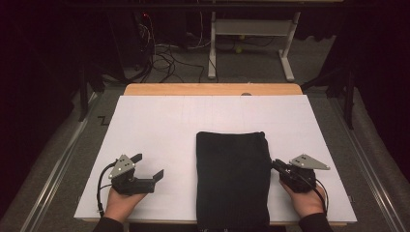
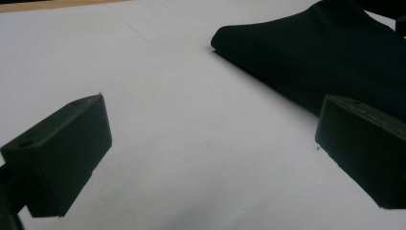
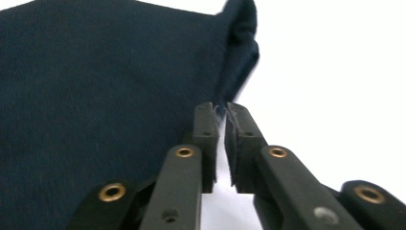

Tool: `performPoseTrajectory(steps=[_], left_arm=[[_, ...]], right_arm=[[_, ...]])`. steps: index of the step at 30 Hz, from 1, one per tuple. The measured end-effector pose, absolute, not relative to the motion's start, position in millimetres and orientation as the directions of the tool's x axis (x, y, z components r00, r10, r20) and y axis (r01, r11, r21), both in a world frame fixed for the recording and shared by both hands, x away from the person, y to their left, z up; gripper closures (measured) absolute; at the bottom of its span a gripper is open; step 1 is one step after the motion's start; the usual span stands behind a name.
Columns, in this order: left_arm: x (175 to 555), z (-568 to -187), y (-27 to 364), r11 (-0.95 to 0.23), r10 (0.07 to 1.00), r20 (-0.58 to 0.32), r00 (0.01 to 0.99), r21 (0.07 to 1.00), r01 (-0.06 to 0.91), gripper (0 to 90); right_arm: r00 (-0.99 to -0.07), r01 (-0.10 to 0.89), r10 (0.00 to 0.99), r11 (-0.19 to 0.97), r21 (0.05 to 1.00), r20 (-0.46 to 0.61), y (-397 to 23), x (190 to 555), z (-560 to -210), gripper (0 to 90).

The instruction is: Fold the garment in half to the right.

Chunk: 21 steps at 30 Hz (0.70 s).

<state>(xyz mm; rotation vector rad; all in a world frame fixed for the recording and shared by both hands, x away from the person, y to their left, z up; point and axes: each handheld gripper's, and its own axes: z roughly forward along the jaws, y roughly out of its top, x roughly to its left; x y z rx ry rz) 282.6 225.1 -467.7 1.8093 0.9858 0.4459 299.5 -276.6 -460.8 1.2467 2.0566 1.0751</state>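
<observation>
Right gripper view: right claw [image 3: 221, 111] nearly closed at the dark cloth [image 3: 105, 96].

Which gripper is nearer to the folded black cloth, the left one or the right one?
Right. The right gripper is at the right edge of the folded black cloth, jaws nearly together. The left gripper sits apart on the white table cover, jaws open, bare cover between.

A light wooden table [image 1: 212, 89] carries a large white sheet [image 1: 159, 130] that covers nearly all of its top, leaving a bare wood strip along the far edge. A folded black knitted cloth [image 1: 233, 176] lies on the sheet, right of centre, reaching the near edge.
</observation>
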Motion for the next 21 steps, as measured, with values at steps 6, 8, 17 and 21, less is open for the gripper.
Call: performPoseTrajectory(steps=[6, 8, 17, 21], left_arm=[[283, -469, 223, -0.192, 0.786, -0.118, 0.606, 0.886, 0.422, 0.0], [283, -470, 223, -0.190, 0.786, -0.120, 0.607, 0.886, 0.422, 0.0], [282, -467, 227, -0.151, 0.790, -0.141, 0.597, 0.899, 0.412, 0.0], [282, -467, 228, -0.143, 0.792, -0.145, 0.592, 0.900, 0.411, 0.0]], right_arm=[[-0.455, 0.458, 0.889, 0.195, 0.867, 0.040, -305, 282, -465, 47.6], [-0.466, 0.423, 0.883, 0.171, 0.890, 0.052, -312, 276, -466, 34.1], [-0.451, 0.330, 0.890, 0.102, 0.938, 0.062, -329, 259, -459, 0.0], [-0.462, 0.289, 0.886, 0.115, 0.950, 0.033, -322, 256, -455, 0.0]])
